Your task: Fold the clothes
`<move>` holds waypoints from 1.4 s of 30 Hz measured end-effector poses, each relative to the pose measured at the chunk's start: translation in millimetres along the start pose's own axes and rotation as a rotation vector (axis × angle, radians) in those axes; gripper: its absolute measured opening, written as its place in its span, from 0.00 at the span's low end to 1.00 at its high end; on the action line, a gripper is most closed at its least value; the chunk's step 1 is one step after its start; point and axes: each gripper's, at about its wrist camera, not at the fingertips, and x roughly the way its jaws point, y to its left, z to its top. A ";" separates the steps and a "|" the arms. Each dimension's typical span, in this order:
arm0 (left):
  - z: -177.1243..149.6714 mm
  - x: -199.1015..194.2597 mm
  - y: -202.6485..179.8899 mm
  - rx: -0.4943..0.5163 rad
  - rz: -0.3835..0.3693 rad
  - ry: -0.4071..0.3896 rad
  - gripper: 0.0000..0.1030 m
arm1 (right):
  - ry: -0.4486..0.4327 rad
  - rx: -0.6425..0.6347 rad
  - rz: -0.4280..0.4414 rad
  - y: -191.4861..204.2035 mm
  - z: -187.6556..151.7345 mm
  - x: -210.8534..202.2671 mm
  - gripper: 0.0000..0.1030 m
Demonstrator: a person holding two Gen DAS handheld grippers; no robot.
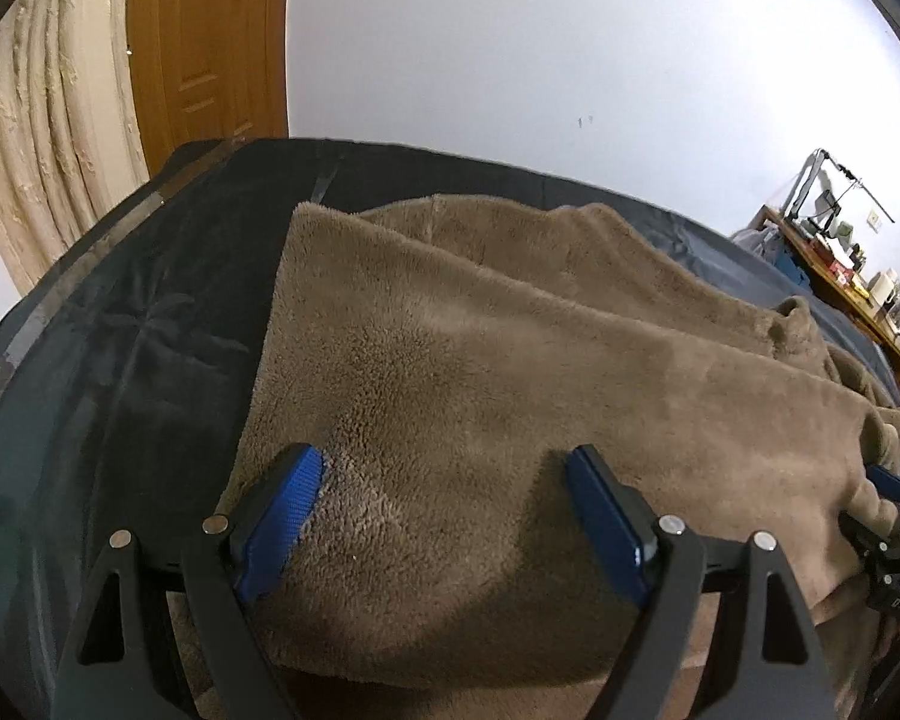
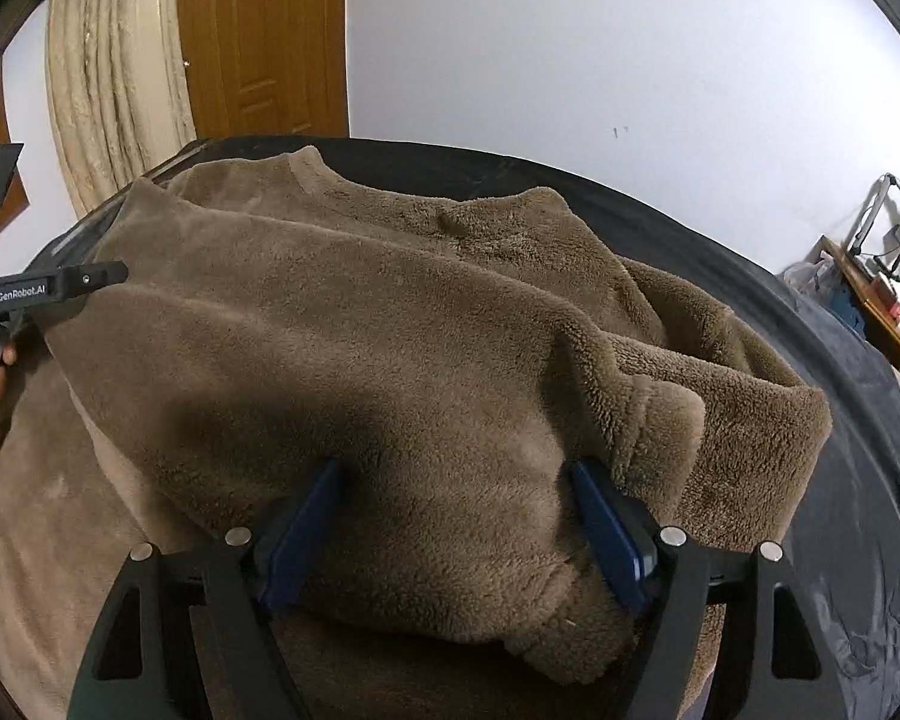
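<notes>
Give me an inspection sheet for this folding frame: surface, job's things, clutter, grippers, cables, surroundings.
Surface: dark cloth-covered table.
Job's things: brown fleece sweater, lying on the table, part folded over itself.
Clutter: nothing seen on the table.
Grippers: left gripper and right gripper both open, fleece between the fingers.
Cables: nothing seen.
Surroundings: wooden door, white wall, crowded shelf at far right.

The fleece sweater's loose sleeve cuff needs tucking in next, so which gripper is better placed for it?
Right. The cuff lies beside the right gripper, while the left gripper sits over flat sweater.
</notes>
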 end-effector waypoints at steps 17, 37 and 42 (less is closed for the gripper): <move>-9.0 24.9 -17.8 0.094 0.058 0.091 0.99 | -0.005 -0.074 0.066 11.1 -15.0 -1.2 0.87; -59.7 -60.9 14.7 0.253 -0.028 0.103 0.99 | -0.037 -0.013 0.063 77.4 -101.0 -101.7 0.88; -101.5 -77.1 33.8 0.286 -0.031 0.160 0.99 | 0.044 -0.078 0.064 104.0 -147.4 -111.9 0.88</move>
